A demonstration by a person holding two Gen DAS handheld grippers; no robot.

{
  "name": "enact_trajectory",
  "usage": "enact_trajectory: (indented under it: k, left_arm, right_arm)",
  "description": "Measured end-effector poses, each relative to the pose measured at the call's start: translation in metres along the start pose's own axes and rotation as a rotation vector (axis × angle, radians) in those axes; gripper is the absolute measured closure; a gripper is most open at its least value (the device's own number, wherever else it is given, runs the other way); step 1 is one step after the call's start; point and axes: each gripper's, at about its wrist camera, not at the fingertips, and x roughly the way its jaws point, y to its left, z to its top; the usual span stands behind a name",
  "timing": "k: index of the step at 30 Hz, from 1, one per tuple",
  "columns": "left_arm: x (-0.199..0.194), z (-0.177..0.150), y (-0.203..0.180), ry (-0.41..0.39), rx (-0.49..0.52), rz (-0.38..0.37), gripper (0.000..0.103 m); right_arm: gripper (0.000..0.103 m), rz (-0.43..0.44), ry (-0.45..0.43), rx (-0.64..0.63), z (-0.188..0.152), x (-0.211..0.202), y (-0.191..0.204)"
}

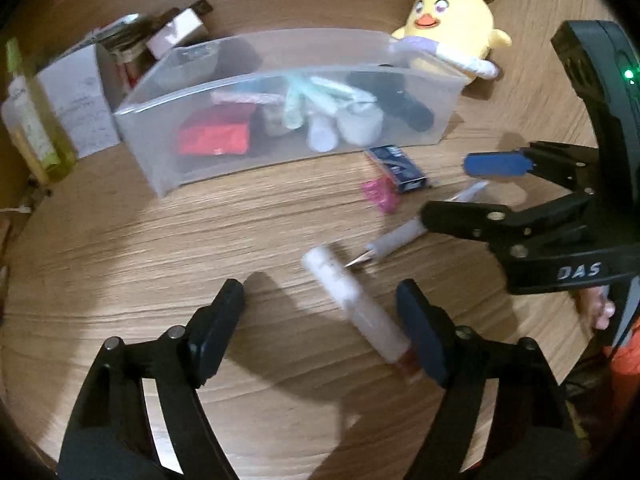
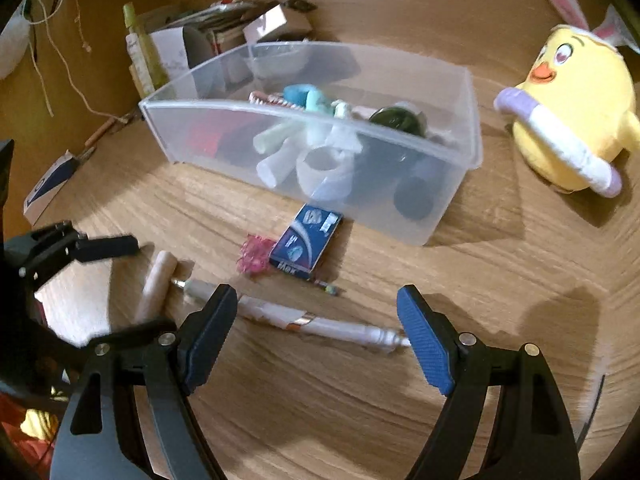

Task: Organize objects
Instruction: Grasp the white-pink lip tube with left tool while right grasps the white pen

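Over table [image 2: 500, 280], both tongs [image 2: 318, 334] agape.

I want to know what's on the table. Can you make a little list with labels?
bin: clear plastic bin, already holding tubes, tape roll and a red packet
loose things: white tube, pen, blue box, pink bit
toy: yellow chick, beside the bin
left hand-held gripper: open, around the white tube
right hand-held gripper: open, over the pen
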Motion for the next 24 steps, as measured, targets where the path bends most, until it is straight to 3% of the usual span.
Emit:
enact_trajectory:
  k: [7,10,12,15,17,20,24]
  left_arm:
    - [-0.009,-0.008,0.021,-0.022,0.003,0.020,0.041]
    - [-0.010,-0.009,0.022,-0.037,0.011,0.017,0.051]
    - [-0.013,-0.011,0.018,-0.045,0.040,0.002,0.066]
    - [-0.017,-0.014,0.009,-0.055,0.079,-0.009,0.080]
    - [-0.018,-0.016,0.007,-0.062,0.089,-0.014,0.084]
    - [-0.020,-0.019,0.010,-0.068,0.082,-0.017,0.088]
    - [-0.021,-0.021,0.015,-0.074,0.064,0.001,0.089]
  right_arm:
    - [0.028,0.039,0.019,-0.008,-0.018,-0.010,0.007]
    - [0.037,0.042,0.024,-0.038,-0.025,-0.014,0.018]
    - [0.048,0.055,0.027,-0.062,-0.027,-0.015,0.026]
    - [0.056,0.068,0.029,-0.093,-0.026,-0.013,0.038]
    - [0.063,0.038,0.022,-0.123,-0.024,-0.010,0.047]
    - [0.084,0.028,0.007,-0.142,-0.024,-0.008,0.057]
    - [0.093,0.028,-0.008,-0.113,-0.028,-0.013,0.061]
